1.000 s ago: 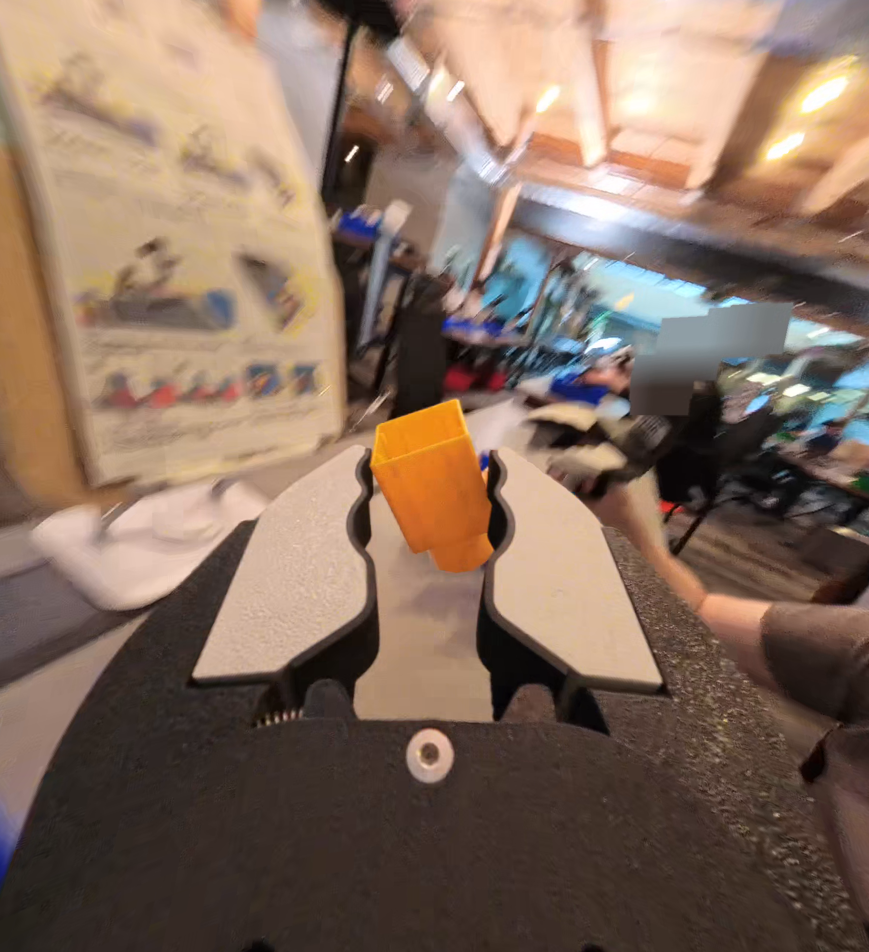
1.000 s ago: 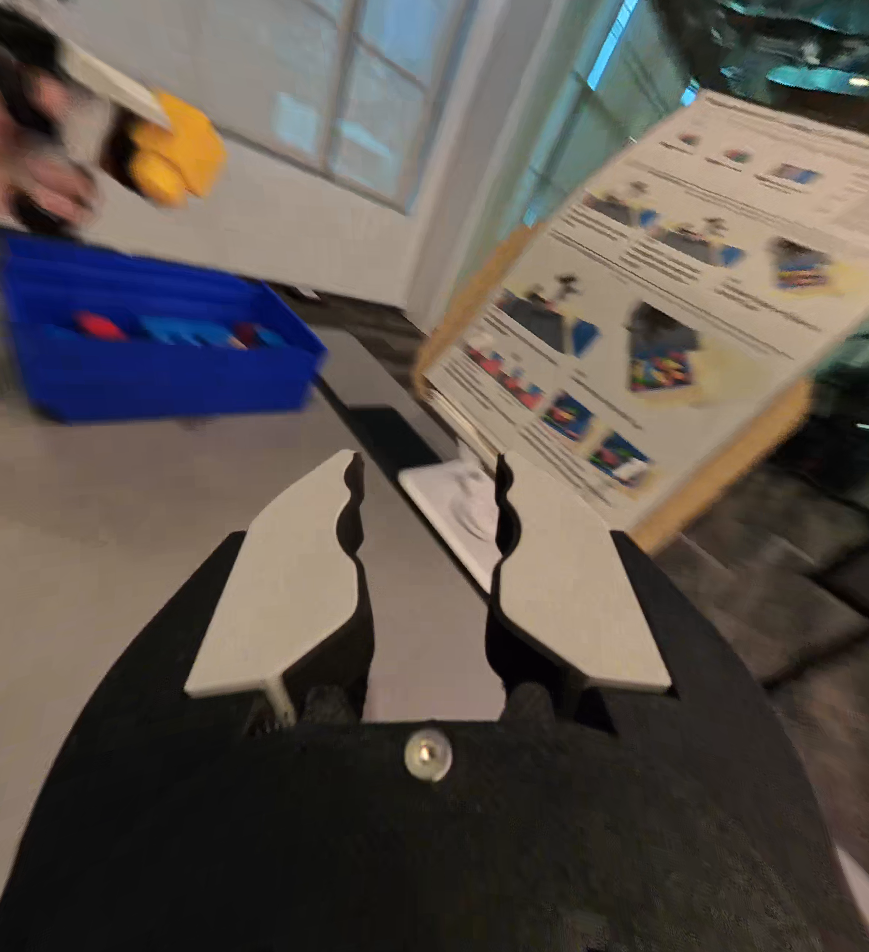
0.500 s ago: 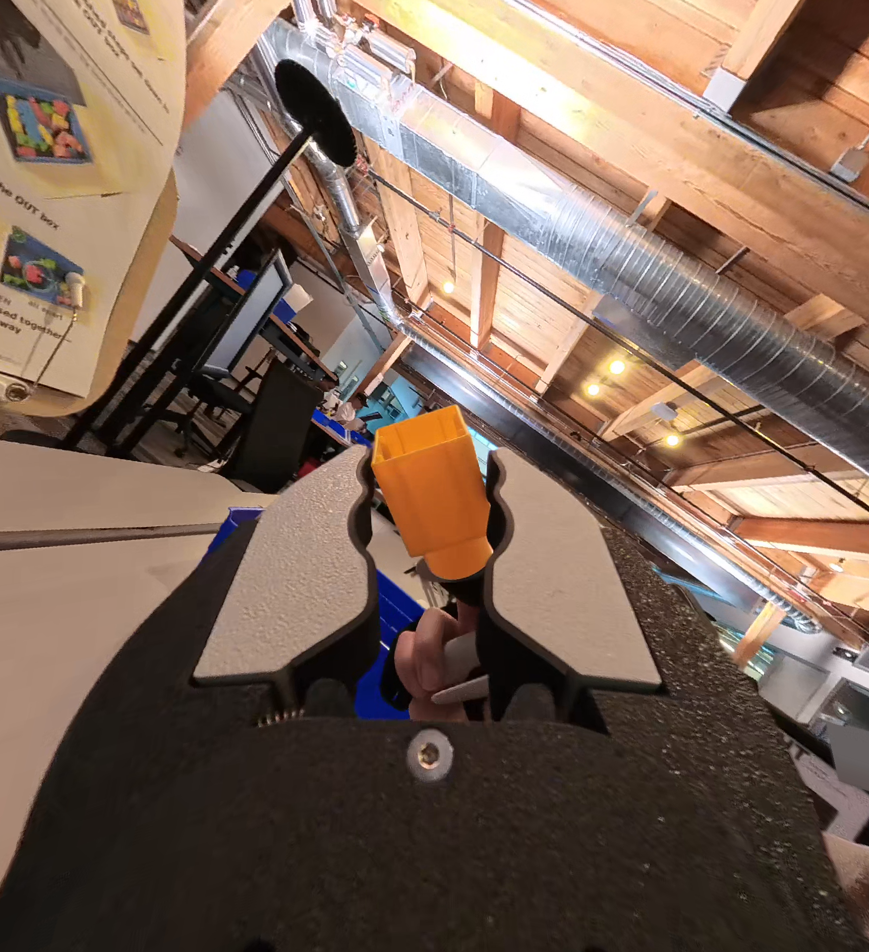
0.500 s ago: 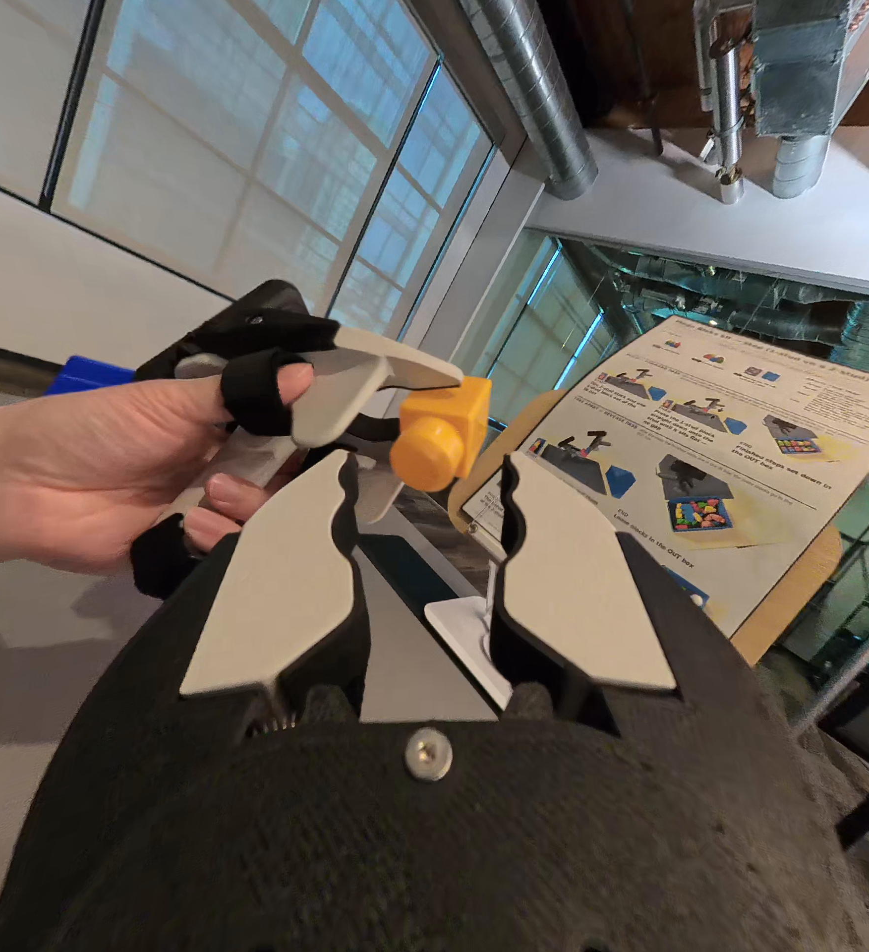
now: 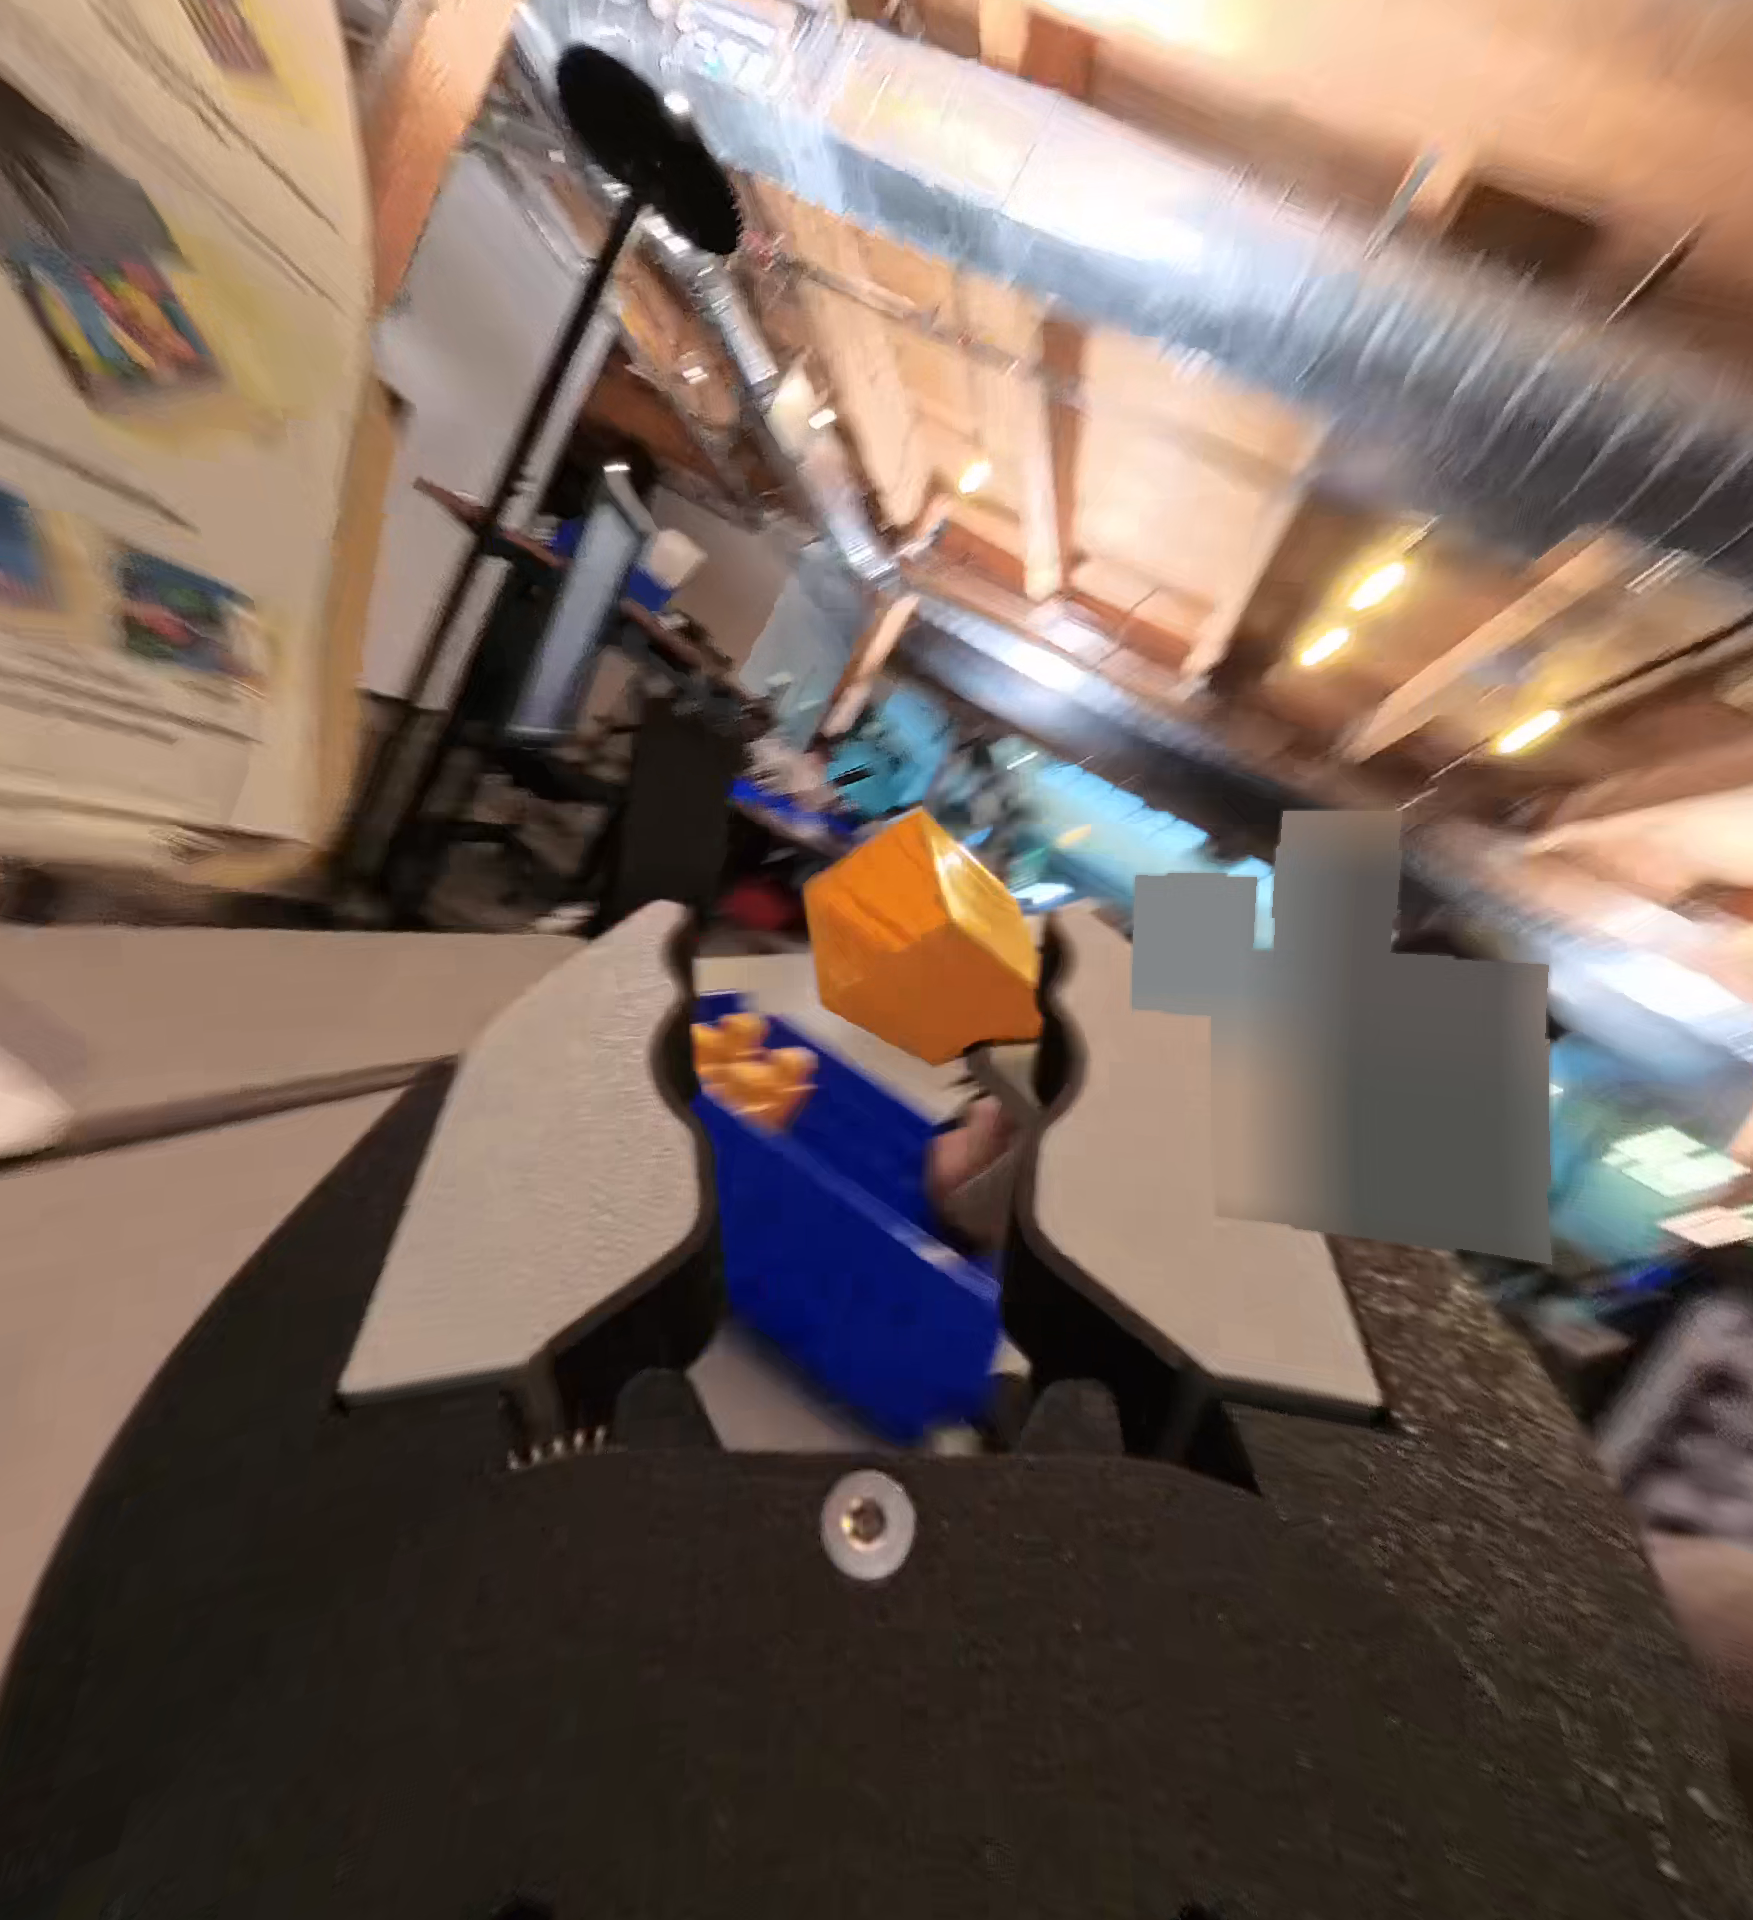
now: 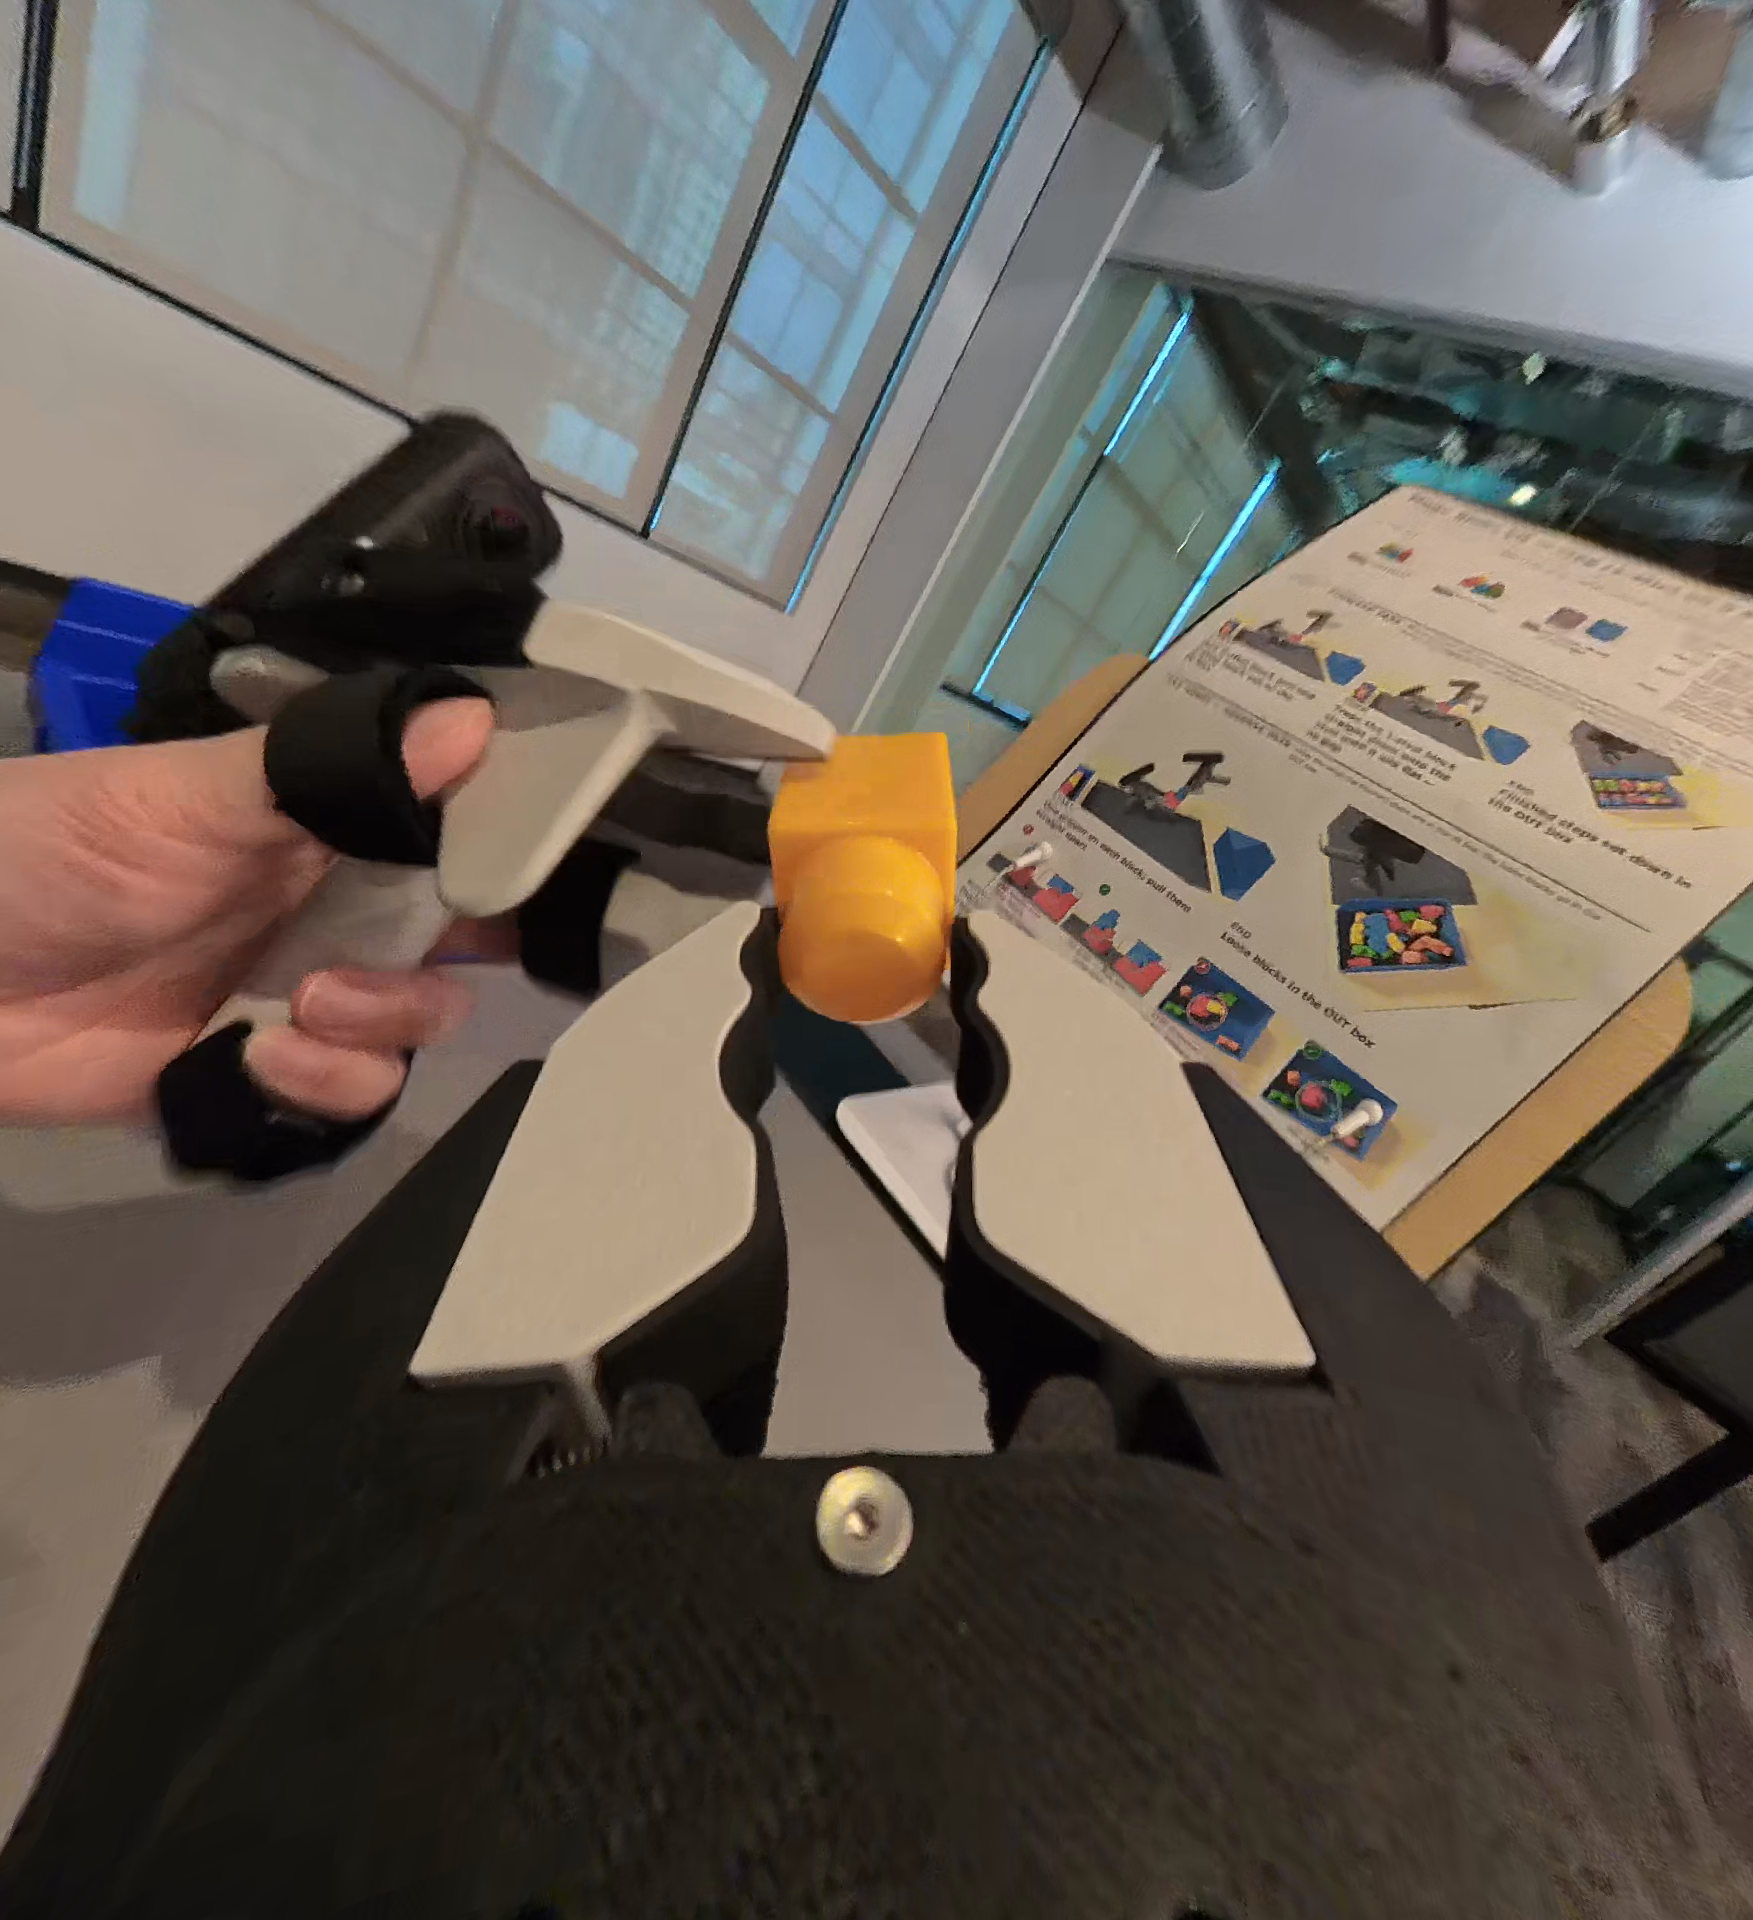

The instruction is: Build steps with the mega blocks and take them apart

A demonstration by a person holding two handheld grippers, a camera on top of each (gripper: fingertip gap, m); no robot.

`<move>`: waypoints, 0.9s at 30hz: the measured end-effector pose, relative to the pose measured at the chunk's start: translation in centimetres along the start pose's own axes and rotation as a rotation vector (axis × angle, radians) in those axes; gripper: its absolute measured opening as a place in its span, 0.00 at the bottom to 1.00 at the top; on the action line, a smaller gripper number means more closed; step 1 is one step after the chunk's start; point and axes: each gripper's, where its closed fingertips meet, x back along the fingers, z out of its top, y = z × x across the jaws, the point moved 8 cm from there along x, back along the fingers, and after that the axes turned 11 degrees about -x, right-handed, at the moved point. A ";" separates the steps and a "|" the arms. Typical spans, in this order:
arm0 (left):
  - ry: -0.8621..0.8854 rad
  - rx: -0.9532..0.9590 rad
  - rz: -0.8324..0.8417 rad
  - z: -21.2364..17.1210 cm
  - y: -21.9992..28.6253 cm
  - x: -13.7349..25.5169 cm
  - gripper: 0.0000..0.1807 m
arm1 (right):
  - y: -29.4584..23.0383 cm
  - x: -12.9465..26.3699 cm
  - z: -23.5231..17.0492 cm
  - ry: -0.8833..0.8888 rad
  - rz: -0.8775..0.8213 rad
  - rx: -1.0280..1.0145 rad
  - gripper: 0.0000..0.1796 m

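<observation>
Orange block between tips of right gripper, round stud facing camera; jaws close around stud, whether they clamp it cannot be told. In left wrist view, left gripper jaws spread apart, orange block tilted near right fingertip, free of left finger; grip on it cannot be told, view blurred. Blue bin behind jaws on grey table, orange pieces inside. Person's hand holds left gripper. Instruction poster stands at right
</observation>
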 end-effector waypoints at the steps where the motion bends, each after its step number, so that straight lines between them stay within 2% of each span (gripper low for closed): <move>1: -0.044 -0.135 0.074 1.2 -0.6 0.6 0.41 | 1.0 0.1 0.1 -0.094 0.021 -0.032 0.18; 2: -0.058 -0.264 0.158 2.6 -1.3 1.4 0.44 | 2.1 0.1 -0.2 -0.228 0.052 -0.079 0.18; 4: -0.131 -0.446 0.208 5.5 -2.2 3.4 0.33 | 3.7 0.2 -2.3 -0.553 0.144 -0.209 0.18; 5: -0.198 -0.483 0.260 7.0 -2.8 4.6 0.33 | 4.3 0.4 -3.7 -0.677 0.162 -0.256 0.18; 9: -0.447 -0.559 0.391 11.7 -4.0 10.7 0.28 | 6.3 0.4 -8.8 -1.008 0.089 -0.231 0.18; 12: -0.591 -0.643 0.683 13.8 -5.8 16.3 0.30 | 6.4 0.1 -11.7 -1.171 0.065 -0.221 0.18; 13: -0.625 -0.651 0.758 14.1 -6.4 18.0 0.29 | 6.4 0.0 -12.5 -1.219 0.060 -0.219 0.18; 16: -0.733 -0.596 0.827 13.6 -8.7 21.7 0.30 | 6.1 -0.2 -14.5 -1.312 0.056 -0.226 0.18; 19: -0.847 -0.626 0.821 12.0 -11.5 23.6 0.31 | 5.8 -0.4 -15.3 -1.343 0.071 -0.245 0.18; 22: -1.062 -0.616 0.821 9.0 -14.6 24.9 0.33 | 5.5 -0.4 -16.0 -1.377 0.067 -0.243 0.18; 27: -1.308 -0.927 0.756 5.6 -17.1 23.7 0.34 | 5.3 -0.5 -16.0 -1.348 0.082 -0.249 0.18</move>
